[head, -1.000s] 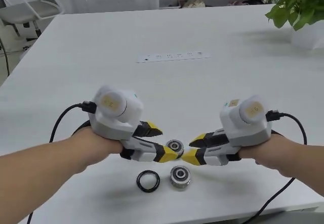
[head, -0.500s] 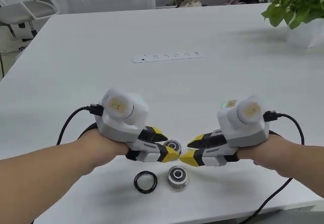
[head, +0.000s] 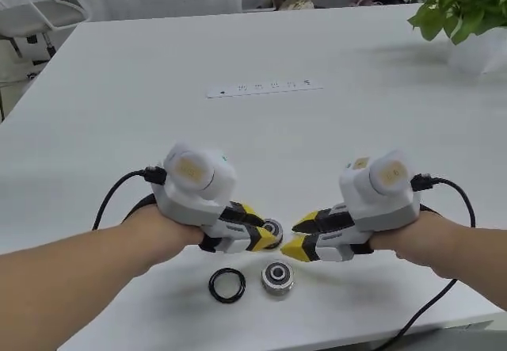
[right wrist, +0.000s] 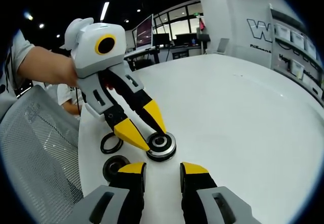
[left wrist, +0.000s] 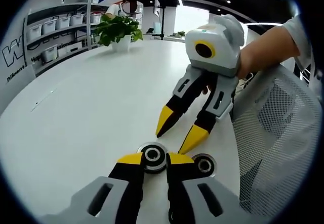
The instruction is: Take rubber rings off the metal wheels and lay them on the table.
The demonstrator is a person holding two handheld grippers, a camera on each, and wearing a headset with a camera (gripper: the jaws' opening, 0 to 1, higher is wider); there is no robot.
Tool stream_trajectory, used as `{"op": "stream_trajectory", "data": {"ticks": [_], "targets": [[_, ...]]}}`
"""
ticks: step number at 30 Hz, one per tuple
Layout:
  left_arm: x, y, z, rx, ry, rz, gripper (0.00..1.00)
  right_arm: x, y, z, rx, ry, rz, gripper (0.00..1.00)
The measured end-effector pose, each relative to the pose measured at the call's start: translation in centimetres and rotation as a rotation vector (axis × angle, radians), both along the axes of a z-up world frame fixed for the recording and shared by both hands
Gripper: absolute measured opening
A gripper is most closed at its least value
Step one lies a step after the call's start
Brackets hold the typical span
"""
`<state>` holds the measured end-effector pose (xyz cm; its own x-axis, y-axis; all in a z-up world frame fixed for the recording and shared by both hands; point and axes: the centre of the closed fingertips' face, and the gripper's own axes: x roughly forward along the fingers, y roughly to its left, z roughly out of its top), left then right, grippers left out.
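Head view: both grippers sit low over the near part of the white table [head: 333,137], tips turned toward each other. My left gripper [head: 265,238] has its jaws closed in on the far wheel [head: 272,227]. In the left gripper view the two yellow tips of the left gripper [left wrist: 154,159] touch that far wheel [left wrist: 153,156] on either side, and it rests on the tabletop. Whether a rubber ring sits on it I cannot tell.

My right gripper [head: 298,237] is just beside the far wheel and apart from it. In the right gripper view the jaws of the right gripper [right wrist: 163,168] stand moderately apart with bare table between them, gripping nothing.

The near wheel [head: 278,276] lies flat between the grippers and the table's near edge. Beside it on the left, apart from it, lies a loose black ring [head: 227,284]. Both are close to that edge, so there is little room on my side.

Beyond the grippers the surface is open as far as the socket strip [head: 265,89]. A potted plant [head: 459,2] stands at the far right, and a chair [head: 47,6] stands off the far left corner. In the right gripper view a mesh chair back [right wrist: 35,143] rises just past the table edge.
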<state>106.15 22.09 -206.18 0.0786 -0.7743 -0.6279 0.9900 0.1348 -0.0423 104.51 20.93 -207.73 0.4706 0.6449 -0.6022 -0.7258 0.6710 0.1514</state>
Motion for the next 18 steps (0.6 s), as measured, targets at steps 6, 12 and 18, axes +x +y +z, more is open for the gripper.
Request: {"op": "stream_trajectory", "data": {"ticks": [6,12,18], "targets": [[0.1,0.0,-0.1,0.011,-0.053,-0.019,0.08,0.2,0.3,0.1,0.005,-0.002,0.003,0.25],[0.3,0.0,-0.1,0.011,-0.059,-0.010,0.07,0.7,1.1,0.5,0.011,-0.017,0.011,0.24],[0.3,0.0,-0.1,0.012,-0.056,0.003,0.07,0.9,1.8,0.2,-0.009,-0.028,0.025,0.24]]}}
